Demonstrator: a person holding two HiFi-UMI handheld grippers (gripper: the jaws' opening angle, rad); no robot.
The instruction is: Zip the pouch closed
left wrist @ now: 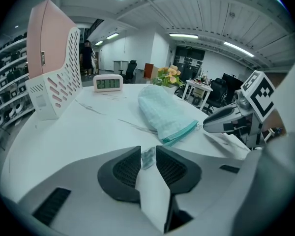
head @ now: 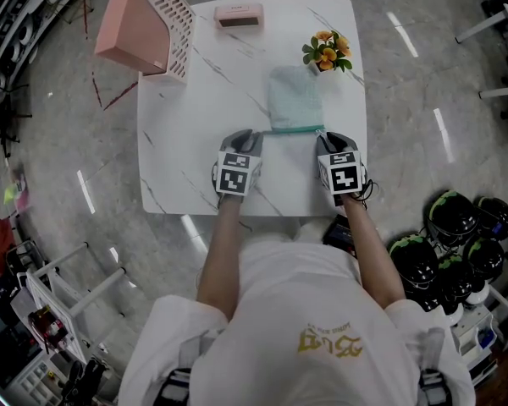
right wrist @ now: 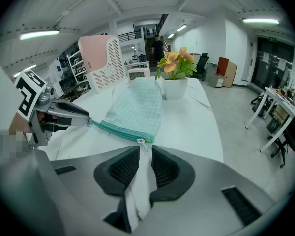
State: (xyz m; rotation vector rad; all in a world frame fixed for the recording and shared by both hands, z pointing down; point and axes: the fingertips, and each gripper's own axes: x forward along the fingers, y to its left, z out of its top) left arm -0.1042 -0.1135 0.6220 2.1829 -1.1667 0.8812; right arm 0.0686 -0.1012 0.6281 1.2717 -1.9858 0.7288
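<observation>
A pale teal checked pouch (head: 295, 100) lies flat on the white marble table (head: 186, 142), its teal zipper (head: 292, 129) along the near edge. My left gripper (head: 254, 135) sits at the zipper's left end. In the left gripper view its jaws (left wrist: 148, 151) stand slightly apart, with a small teal fabric tab (left wrist: 148, 157) loose between the tips. My right gripper (head: 322, 136) is at the zipper's right end. Its jaws (right wrist: 145, 149) are also a little apart, and the metal zipper pull (right wrist: 146, 141) lies between the tips, not pinched.
A pink slotted file rack (head: 148, 24) stands at the table's far left and a pink digital clock (head: 239, 15) at the far edge. A pot of orange flowers (head: 328, 51) sits just behind the pouch on the right. Black helmets (head: 457, 235) lie on the floor at the right.
</observation>
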